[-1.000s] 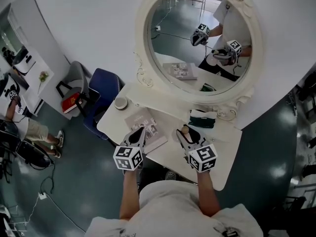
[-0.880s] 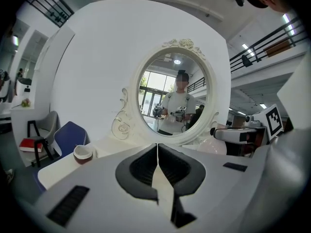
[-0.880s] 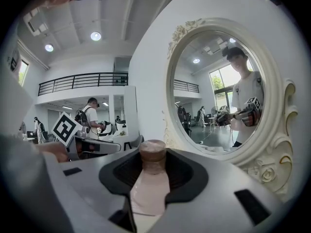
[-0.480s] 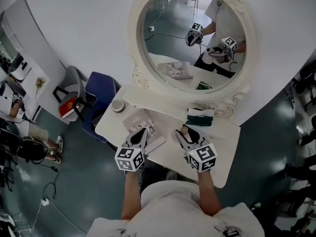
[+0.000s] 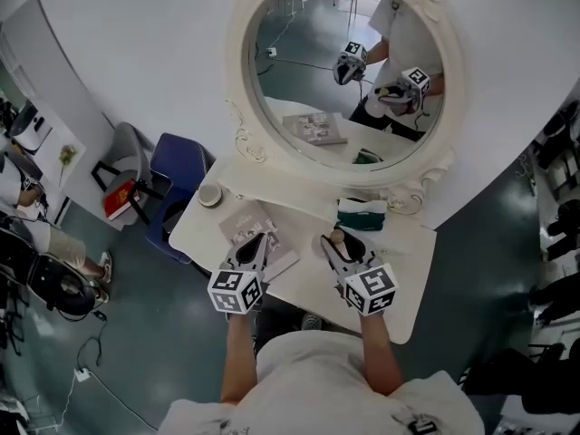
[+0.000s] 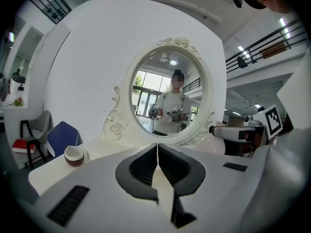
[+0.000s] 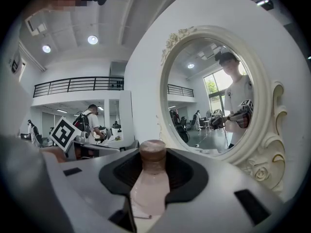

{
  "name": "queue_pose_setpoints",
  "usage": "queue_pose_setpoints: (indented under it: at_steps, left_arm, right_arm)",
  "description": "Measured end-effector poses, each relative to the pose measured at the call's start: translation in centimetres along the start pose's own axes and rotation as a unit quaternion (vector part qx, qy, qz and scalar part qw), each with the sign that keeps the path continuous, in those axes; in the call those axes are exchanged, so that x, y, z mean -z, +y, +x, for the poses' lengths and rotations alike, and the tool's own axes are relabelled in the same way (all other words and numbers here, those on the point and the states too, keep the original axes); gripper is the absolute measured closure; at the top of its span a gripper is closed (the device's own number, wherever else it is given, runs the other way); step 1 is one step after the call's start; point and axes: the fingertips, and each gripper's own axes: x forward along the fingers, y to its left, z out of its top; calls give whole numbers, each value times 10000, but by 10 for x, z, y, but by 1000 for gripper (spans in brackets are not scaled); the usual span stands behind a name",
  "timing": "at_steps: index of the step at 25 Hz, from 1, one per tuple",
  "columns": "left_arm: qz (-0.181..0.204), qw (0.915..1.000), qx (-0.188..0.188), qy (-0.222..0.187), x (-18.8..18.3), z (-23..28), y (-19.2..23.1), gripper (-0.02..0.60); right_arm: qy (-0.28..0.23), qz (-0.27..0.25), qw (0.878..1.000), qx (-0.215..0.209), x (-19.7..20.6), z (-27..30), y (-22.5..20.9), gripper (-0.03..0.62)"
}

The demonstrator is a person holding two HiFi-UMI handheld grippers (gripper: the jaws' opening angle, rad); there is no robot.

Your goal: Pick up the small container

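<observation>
A person's two bare forearms extend forward side by side over a white table (image 5: 403,261), each hand-held gripper aimed nearly level at the oval white-framed mirror (image 5: 344,71) ahead. The right hand-held gripper (image 5: 339,246) is clamped on a small pale-pink container with a brown cap (image 7: 153,176), upright between its jaws. The left hand-held gripper (image 5: 256,245) is clenched on nothing, jaws together, over a grey booklet (image 5: 243,223). A small round brown pot (image 6: 74,155) sits well off to its left.

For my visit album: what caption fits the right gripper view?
The right gripper clamps a small pink bottle with a brown cap, facing an ornate white mirror.
</observation>
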Motion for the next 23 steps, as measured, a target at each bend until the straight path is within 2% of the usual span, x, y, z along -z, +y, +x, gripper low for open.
queue_pose_setpoints:
  at_steps: [10,23]
  left_arm:
    - [94,9999,123,16,-2,8,-9,552]
    - [122,9998,131,17,-4,12,-13,552]
  right_arm:
    - [-142,181,9997,107,-1,-4,-11,448]
    - [-147,164,9997,64,-3,-3,-11,448]
